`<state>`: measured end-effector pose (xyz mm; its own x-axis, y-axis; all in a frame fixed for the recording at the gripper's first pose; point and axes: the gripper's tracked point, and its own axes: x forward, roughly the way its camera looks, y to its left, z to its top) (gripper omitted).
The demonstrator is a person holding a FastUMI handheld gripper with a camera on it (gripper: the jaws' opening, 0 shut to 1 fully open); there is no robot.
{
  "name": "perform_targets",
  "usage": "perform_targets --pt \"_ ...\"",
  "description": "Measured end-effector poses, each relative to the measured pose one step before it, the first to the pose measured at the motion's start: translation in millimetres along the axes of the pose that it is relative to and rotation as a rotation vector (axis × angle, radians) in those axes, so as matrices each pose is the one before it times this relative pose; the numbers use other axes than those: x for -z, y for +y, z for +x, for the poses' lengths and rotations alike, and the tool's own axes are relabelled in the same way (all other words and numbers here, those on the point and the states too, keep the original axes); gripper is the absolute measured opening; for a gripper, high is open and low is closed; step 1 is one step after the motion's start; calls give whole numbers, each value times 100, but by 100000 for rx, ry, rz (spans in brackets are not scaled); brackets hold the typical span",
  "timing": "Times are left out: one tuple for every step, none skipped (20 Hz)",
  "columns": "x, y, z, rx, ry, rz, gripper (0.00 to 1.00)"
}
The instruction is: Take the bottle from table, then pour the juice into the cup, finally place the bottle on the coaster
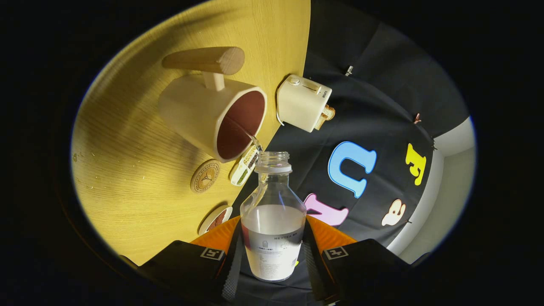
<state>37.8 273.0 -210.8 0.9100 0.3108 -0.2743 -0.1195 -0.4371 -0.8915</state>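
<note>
Gripper view: tongs (272,255) pinch the bottle (273,221), tipped with its mouth at the cup (212,114) rim, a thin stream entering. Keep tilt steady over the rim; the coaster (205,176) lies just beside the cup.

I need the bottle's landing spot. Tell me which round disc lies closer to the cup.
The wooden coaster with the emblem, just below the cup; the other disc lies nearer the hand-held gripper clamping the bottle.
</note>
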Motion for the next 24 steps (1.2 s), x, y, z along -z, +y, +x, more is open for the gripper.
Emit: perform_targets --pt "-213 21 66 -198 -379 -321 70" --pt "-88 123 -77 -150 -428 -444 69" --pt "-130 59 4 -128 -608 -825 70" --pt "-113 80 -49 59 -609 -1151 69" --pt "-79 -18 68 44 -571 -1158 69" --pt "-36 80 20 -130 -544 -1032 69" --pt "-41 117 33 -93 -317 -733 69" --pt "54 93 -74 -175 -138 -546 69" --pt "43 121 82 -240 6 -646 69" --pt "-21 -77 163 -25 -13 -932 69" --pt "44 -81 195 198 -150 -1096 69" --pt "90 -43 37 397 -219 -1074 69" --pt "-22 -56 52 671 -374 -1287 69" --pt "49 -115 -12 762 -495 -1076 69" --pt "-42 -11 -11 867 -531 -1211 70" --pt "-227 -55 -94 752 -728 -1442 70" --pt "-203 -69 -153 860 -944 -1659 70" --pt "-144 -106 -89 1112 -904 -1942 69" --pt "-234 -286 99 1040 -1128 -2253 70" --pt "-274 -383 -12 1736 -1487 -3236 69" --pt "-301 -579 183 1812 -1455 -3536 69" --pt "-112 -277 171 1121 -991 -3003 69" --pt "-95 -142 194 1053 -717 -2500 69" --pt "-11 -152 -99 1220 -512 -2255 69"
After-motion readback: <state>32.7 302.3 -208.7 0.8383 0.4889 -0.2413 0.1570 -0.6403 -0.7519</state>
